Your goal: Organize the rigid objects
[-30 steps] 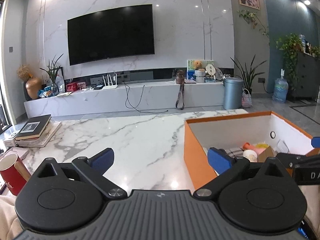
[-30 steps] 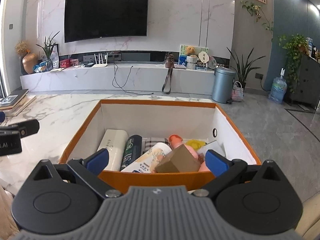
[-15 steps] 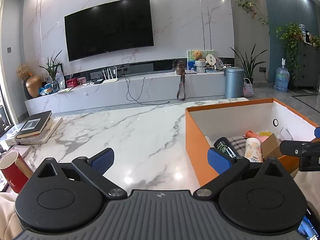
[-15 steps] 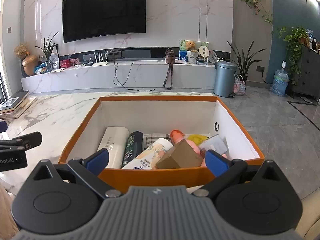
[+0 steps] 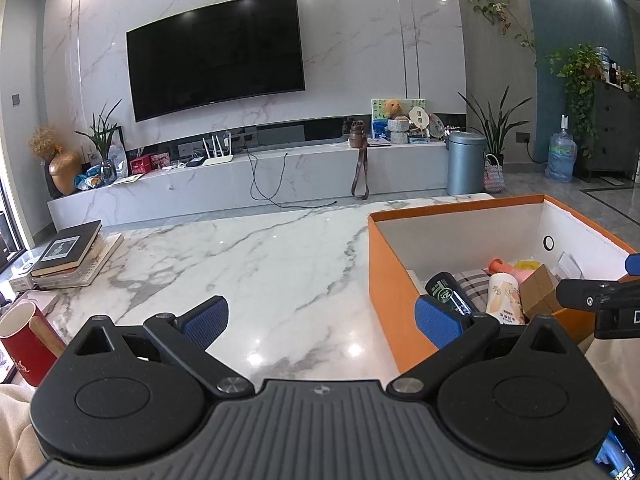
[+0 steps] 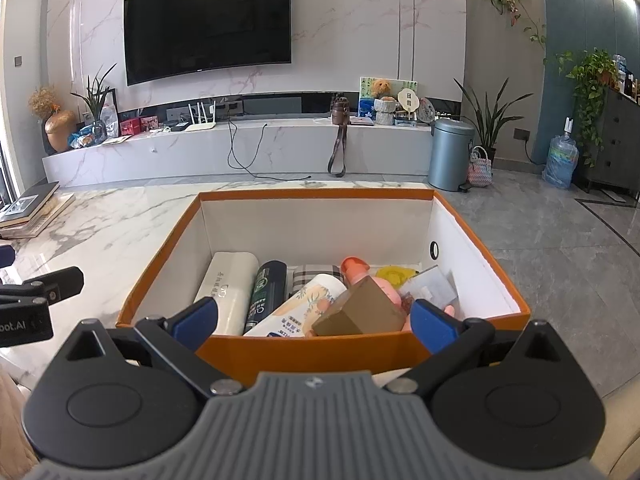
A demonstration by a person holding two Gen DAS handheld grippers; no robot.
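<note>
An orange box [image 6: 320, 350] with white inner walls stands on the marble table [image 6: 120, 224]. Inside lie a white case [image 6: 228, 284], a dark bottle [image 6: 266, 288], a white printed bottle [image 6: 304, 306], a brown block [image 6: 362, 308], a pink bottle [image 6: 356, 270] and a yellow thing [image 6: 394, 274]. My right gripper [image 6: 314, 318] is open and empty, just before the box's near wall. My left gripper [image 5: 320, 318] is open and empty above the table, left of the box [image 5: 386, 280]. The right gripper's finger [image 5: 592, 296] shows at the right edge of the left wrist view.
A stack of books [image 5: 68, 254] lies at the table's far left. A red mug [image 5: 22, 344] stands at the near left. Beyond the table are a TV console [image 5: 260, 176], a grey bin [image 5: 464, 162] and floor.
Both grippers have risen and drawn back a little, so more of the box's contents show. Both stay open and empty.
</note>
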